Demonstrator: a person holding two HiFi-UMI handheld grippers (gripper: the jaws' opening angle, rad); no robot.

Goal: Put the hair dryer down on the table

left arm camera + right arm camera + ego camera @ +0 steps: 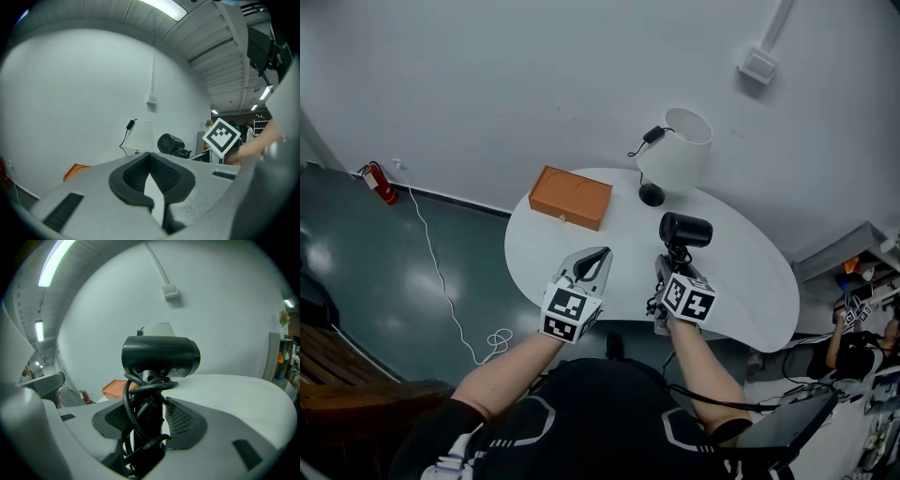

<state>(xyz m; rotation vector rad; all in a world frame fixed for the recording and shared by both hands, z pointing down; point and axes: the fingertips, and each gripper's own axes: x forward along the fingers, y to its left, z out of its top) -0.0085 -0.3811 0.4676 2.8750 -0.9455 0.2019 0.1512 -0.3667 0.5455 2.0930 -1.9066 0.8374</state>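
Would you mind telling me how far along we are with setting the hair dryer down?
Done: the dryer is picked up, with its cord wound round the handle. In hand: the right tool grips that handle and holds the dryer upright over the table. The left tool is shut and empty. Left: lower the dryer onto the table and let go.
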